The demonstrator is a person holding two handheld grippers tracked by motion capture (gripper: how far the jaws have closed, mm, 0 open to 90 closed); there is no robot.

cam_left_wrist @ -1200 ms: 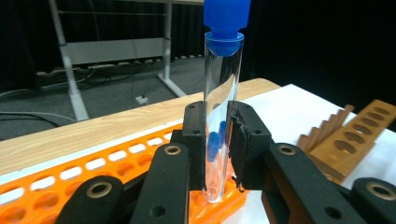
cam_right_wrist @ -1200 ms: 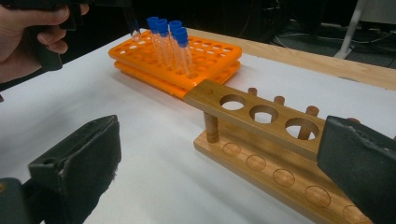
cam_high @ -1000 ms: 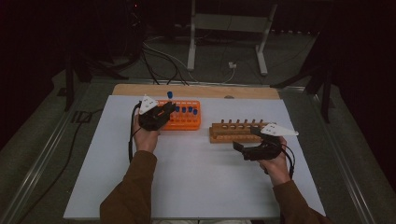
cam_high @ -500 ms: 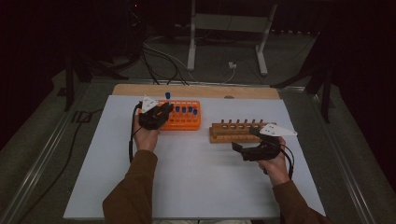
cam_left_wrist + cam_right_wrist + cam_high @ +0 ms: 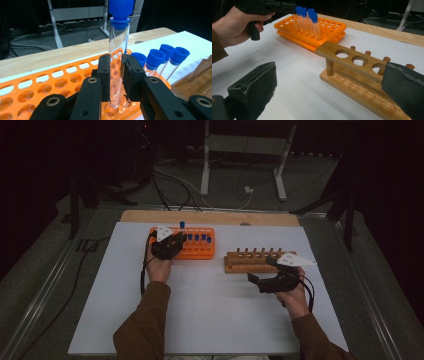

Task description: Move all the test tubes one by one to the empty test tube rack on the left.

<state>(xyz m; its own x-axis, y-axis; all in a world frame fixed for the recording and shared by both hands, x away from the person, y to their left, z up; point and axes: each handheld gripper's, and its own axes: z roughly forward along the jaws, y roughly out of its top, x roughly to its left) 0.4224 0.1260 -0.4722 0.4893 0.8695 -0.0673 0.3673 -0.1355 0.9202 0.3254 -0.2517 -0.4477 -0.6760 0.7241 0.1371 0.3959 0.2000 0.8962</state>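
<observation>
On the tabletop point(image 5: 210, 315): orange rack point(image 5: 50, 82), four capped tubes point(image 5: 160, 60); your left gripper point(image 5: 117, 82) clamps a fifth tube point(image 5: 118, 50) upright, base hidden. Wooden rack point(image 5: 359, 75) empty; right gripper point(image 5: 329, 92) jaws wide.

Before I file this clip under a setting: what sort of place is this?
Probably a lab or recording workspace. A white table holds an orange tube rack and an empty wooden rack; cables trail over the dark floor behind, beside a metal stand.
</observation>
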